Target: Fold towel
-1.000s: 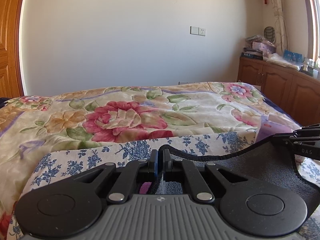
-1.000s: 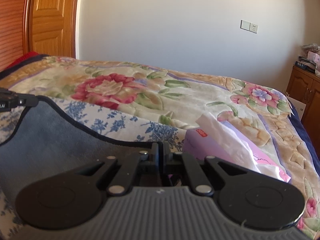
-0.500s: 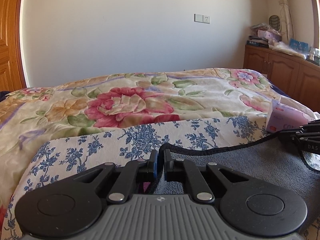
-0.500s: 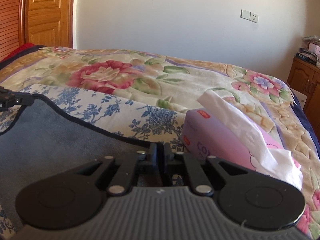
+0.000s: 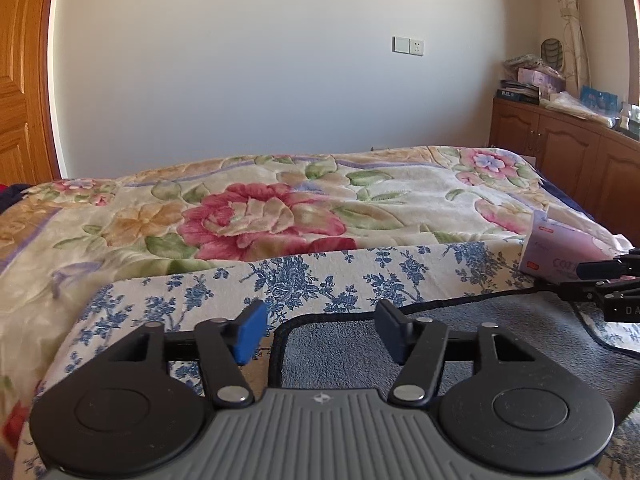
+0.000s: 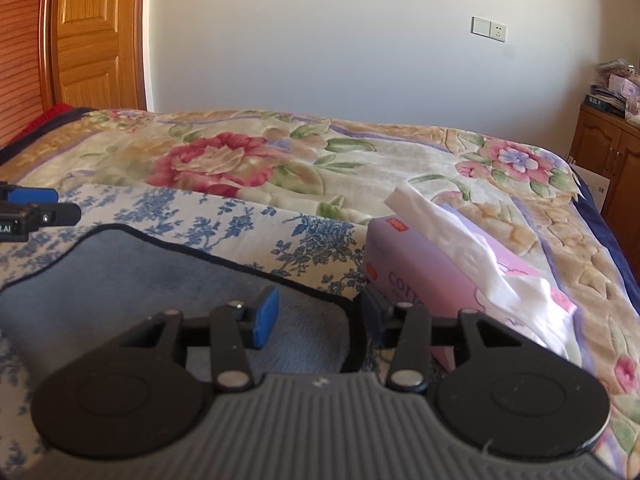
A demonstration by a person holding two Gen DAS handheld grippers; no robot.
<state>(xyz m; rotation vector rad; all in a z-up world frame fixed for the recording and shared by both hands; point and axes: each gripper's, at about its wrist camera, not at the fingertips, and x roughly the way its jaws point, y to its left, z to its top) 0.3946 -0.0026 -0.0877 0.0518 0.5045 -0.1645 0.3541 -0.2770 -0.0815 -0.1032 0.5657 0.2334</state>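
The towel is grey-blue with a dark hem and lies flat on a white cloth with blue flowers point(image 5: 320, 276) on the bed. In the left wrist view the towel point(image 5: 500, 340) has its near-left corner between my open fingers. My left gripper point(image 5: 322, 332) is open and holds nothing. In the right wrist view the towel point(image 6: 140, 280) has a corner below my right gripper point(image 6: 320, 316), which is open and empty. Each gripper shows at the edge of the other's view, the right gripper point(image 5: 608, 284) and the left gripper point(image 6: 36, 208).
A purple tissue box point(image 6: 448, 280) with white tissue sticking out stands right beside the towel's right corner; it also shows in the left wrist view point(image 5: 560, 250). The bed has a floral blanket point(image 5: 260, 216). Wooden cabinets point(image 5: 568, 160) stand at the right, a wooden door point(image 6: 96, 36) at the left.
Both grippers have opened and let go of the towel's edge. The towel came down from being held up and now lies flat on the flowered cloth.
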